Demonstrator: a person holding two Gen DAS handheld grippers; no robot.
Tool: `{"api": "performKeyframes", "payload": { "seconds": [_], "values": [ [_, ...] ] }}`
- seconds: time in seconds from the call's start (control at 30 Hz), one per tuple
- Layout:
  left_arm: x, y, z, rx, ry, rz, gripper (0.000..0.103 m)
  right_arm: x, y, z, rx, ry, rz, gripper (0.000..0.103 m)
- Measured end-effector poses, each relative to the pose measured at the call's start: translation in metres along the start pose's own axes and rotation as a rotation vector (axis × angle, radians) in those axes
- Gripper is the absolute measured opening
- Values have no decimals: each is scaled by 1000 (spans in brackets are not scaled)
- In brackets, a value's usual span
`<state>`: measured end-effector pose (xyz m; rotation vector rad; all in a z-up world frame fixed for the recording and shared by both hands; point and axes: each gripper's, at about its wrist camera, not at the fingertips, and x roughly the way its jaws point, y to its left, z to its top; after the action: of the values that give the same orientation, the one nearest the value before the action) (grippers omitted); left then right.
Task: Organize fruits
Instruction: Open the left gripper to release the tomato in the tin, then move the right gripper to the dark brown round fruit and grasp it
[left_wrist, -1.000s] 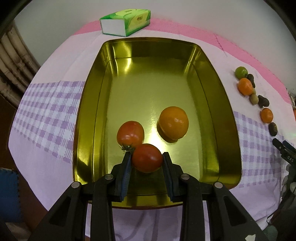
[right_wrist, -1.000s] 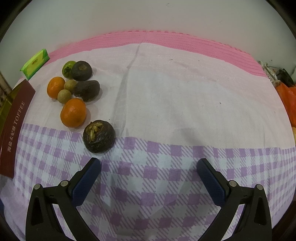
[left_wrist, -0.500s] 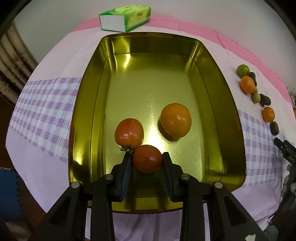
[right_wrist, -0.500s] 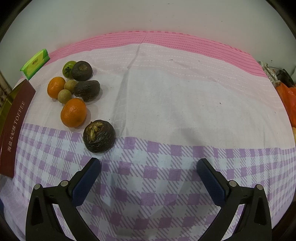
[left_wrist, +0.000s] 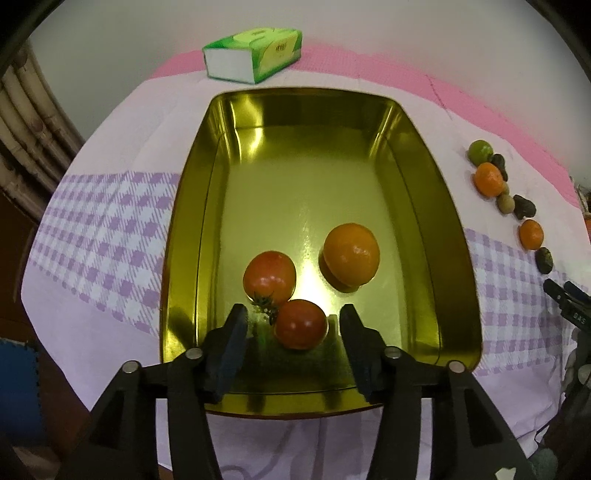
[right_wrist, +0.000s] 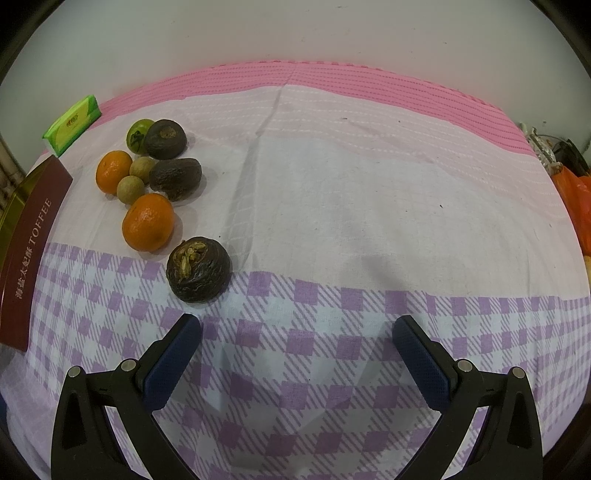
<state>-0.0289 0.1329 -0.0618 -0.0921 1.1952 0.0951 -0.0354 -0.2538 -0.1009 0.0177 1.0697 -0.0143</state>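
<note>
— Between the spread fingers of the left gripper, what lies there?
— One red tomato, free of both pads, on the floor of the gold tin; a second tomato and one orange lie beyond.
— And the right gripper?
— Open, low over the cloth, holding nothing. Ahead to its left: two tangerines, three dark fruits.

green tissue pack, checked tablecloth, orange bag
</note>
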Motion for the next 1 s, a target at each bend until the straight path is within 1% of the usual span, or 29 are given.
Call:
{"api": "performKeyframes", "payload": {
  "seconds": [0.1,0.17,0.27,0.3,0.33,0.4,0.47,0.57,0.63,0.77,0.8,0.87,0.9,0.93,1.0],
  "values": [
    [-9,2,-1,10,-27,-1,56,0,0,0,1,0,-1,103],
    [-13,6,0,9,-41,-2,62,1,0,1,1,4,-1,103],
    [-18,10,0,7,-56,11,64,2,1,2,1,11,0,101],
    [-20,13,0,6,-62,16,66,1,1,3,0,10,0,98],
    [-22,16,2,4,-64,17,70,1,1,3,-2,7,1,93],
    [-22,19,3,-4,-70,21,72,-2,3,6,-3,1,10,86],
    [-23,22,3,-10,-76,27,77,-4,4,7,1,-1,26,85],
    [-21,22,3,-17,-83,32,78,-10,9,8,-9,-17,33,83],
    [-21,23,4,-18,-85,25,79,-14,14,8,-20,-24,45,77],
    [-22,23,3,-18,-91,21,79,-18,26,11,-43,-28,60,74],
    [-23,23,3,-17,-94,19,79,-19,28,12,-46,-34,59,71],
    [-26,22,3,-14,-105,11,82,-20,34,15,-61,-38,65,70],
    [-27,21,3,-13,-108,9,82,-18,35,17,-66,-35,66,68],
    [-28,21,3,-11,-113,6,83,-16,37,20,-68,-29,67,63],
    [-30,21,4,-11,-119,10,83,-11,38,23,-68,-15,81,58]
  ]
}}
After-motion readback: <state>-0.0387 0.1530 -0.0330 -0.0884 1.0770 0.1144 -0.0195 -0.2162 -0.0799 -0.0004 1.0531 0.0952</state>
